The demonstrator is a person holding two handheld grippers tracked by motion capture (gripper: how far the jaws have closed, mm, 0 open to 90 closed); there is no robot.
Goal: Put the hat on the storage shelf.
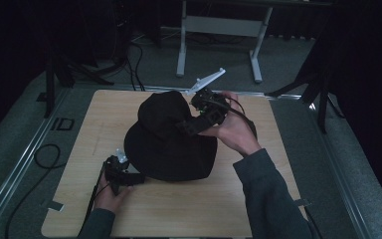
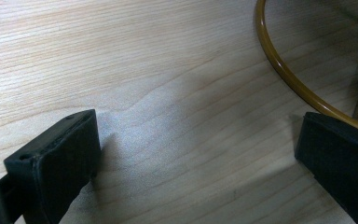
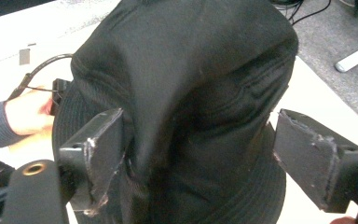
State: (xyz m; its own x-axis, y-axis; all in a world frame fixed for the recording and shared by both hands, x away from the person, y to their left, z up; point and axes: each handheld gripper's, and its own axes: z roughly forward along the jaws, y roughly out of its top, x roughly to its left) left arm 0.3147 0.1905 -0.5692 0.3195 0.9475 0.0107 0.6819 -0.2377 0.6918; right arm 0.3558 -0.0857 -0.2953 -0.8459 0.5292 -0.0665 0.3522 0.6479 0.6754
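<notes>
A black bucket hat (image 1: 169, 144) stands raised on the wooden table (image 1: 79, 169). In the right gripper view its crown (image 3: 191, 93) rises between the jaws of my right gripper (image 3: 198, 135), which is open. One pad brushes the fabric and the other stands clear of it. From above, the right gripper (image 1: 191, 124) reaches in at the hat's upper right side. My left gripper (image 1: 138, 178) lies low at the brim's near left edge. Its jaws are open over bare wood (image 2: 198, 140), beside a gold wire ring (image 2: 289, 77) under the hat.
The person's other hand (image 3: 25, 112) shows behind the hat. A white desk frame (image 1: 181, 45) stands on the floor beyond the table. A cable (image 1: 45, 154) loops on the grey floor at the left. A tape piece (image 1: 54, 205) marks the near left corner.
</notes>
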